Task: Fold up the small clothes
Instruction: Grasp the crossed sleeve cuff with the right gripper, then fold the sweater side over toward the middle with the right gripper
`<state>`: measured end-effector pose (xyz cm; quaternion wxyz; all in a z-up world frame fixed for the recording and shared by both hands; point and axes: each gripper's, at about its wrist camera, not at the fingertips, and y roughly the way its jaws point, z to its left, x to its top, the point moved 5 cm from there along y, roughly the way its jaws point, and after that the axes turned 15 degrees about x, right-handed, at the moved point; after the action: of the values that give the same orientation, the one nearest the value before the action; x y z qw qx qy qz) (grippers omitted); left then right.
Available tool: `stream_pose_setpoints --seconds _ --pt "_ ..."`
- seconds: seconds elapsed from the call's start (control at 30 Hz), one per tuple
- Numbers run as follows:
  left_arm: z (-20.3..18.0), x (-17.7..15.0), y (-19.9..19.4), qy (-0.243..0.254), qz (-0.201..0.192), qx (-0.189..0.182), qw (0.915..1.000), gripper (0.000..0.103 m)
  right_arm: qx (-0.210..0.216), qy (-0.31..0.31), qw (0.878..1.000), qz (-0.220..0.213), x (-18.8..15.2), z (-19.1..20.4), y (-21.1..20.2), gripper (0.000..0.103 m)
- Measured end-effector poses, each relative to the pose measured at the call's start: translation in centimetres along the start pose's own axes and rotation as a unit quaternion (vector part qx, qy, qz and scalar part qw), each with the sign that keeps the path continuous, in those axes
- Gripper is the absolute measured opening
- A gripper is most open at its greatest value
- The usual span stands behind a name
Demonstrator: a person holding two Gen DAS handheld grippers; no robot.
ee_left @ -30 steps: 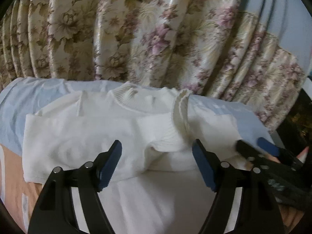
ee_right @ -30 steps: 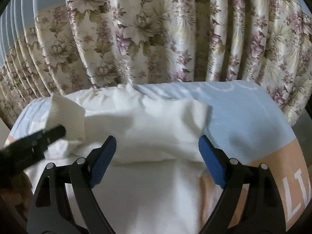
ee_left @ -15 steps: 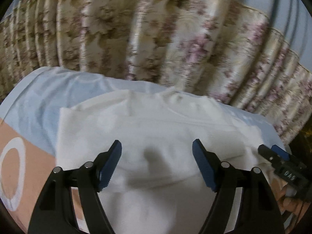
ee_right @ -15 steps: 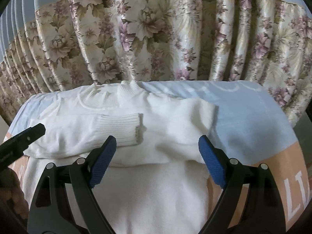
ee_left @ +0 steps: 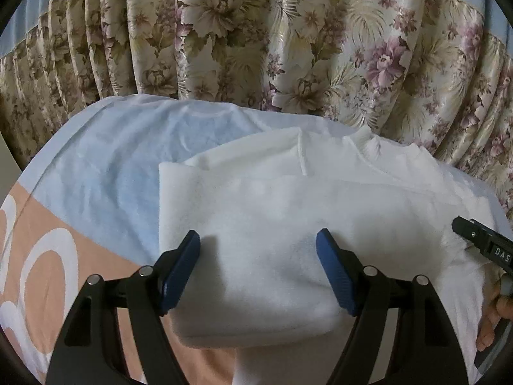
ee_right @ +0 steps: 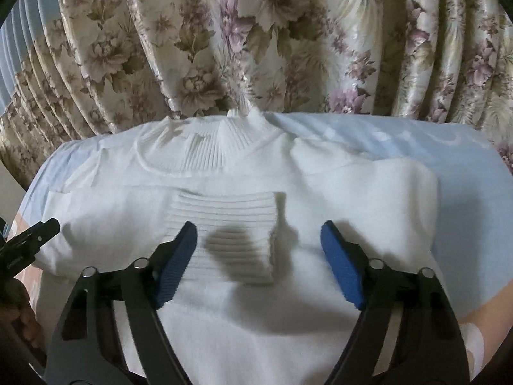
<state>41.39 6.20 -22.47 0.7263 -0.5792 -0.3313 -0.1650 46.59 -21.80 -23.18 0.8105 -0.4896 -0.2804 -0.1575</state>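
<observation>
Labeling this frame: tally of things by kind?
White sweater: 1
Bed sheet: 1
Floral curtain: 1
Grippers, left gripper and right gripper, both open: 2
Total: 5

Curtain (ee_right: 256, 38) hangs in folds right behind the sweater (ee_right: 250, 192), collar touching it: no passage on that far side. Bare cloth (ee_left: 105, 160) left of the sweater, and a strip (ee_right: 465, 173) on its right: room to pass on both. Left gripper (ee_left: 258, 256) over the sweater's left part, jaws spread, nothing between them. Right gripper (ee_right: 258, 247) over the folded cuff (ee_right: 224, 224), jaws spread. Each gripper's tip (ee_left: 481, 240) intrudes at the sweater's side edge in the other's view.
</observation>
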Motion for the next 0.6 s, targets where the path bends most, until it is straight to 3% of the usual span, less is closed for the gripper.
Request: stream_pose_setpoints --seconds 0.1,0.2,0.27,0.33,0.6 --pt "-0.1 0.2 0.3 0.002 0.000 0.004 1.0000 0.076 0.002 -0.002 1.000 0.003 -0.1 0.4 0.5 0.066" --pt "-0.1 0.4 0.2 0.006 -0.002 0.007 1.0000 0.076 -0.006 -0.008 1.000 0.001 -0.1 1.0 0.5 0.046" --pt "0.1 0.5 0.2 0.004 -0.001 0.012 0.9999 0.076 -0.018 -0.010 1.000 0.000 0.0 1.1 0.5 0.025" --pt "0.5 0.6 0.3 0.003 -0.001 0.018 0.9998 0.076 -0.024 -0.010 1.000 -0.008 0.2 1.0 0.1 0.014" --pt "1.0 1.2 0.2 0.003 -0.001 0.030 0.9996 0.076 -0.038 -0.032 0.999 -0.021 1.7 1.3 -1.4 0.007"
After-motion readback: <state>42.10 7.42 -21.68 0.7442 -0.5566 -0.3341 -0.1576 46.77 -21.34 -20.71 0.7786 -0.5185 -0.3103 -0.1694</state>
